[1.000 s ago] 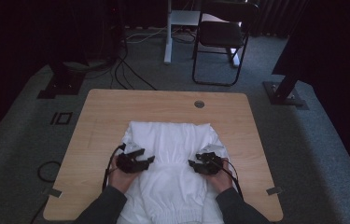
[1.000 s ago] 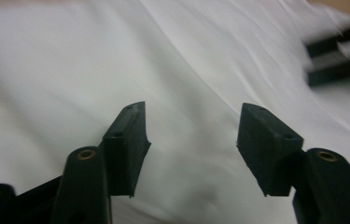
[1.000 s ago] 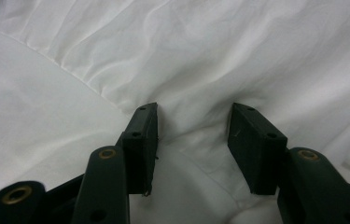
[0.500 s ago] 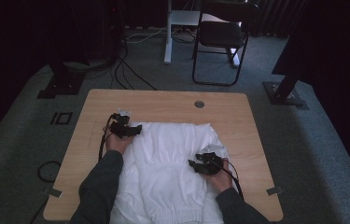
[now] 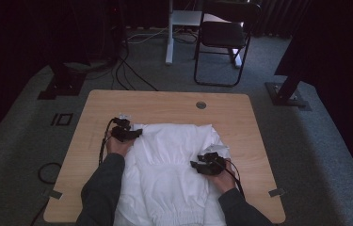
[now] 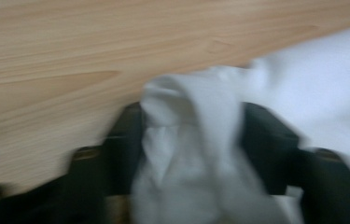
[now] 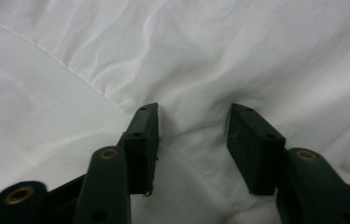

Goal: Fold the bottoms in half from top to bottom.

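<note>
High view: white garment (image 5: pixel 174 169) spread on wooden surface (image 5: pixel 164 101), no readable label or writing on it. Left claw (image 5: pixel 126 133) at the cloth's far-left corner; its jaws have just been closing, a bunched fold between them, pinching it. Right claw (image 5: pixel 202 165) rests on the cloth's right side, jaws spread, tips pressing down into fabric.
</note>
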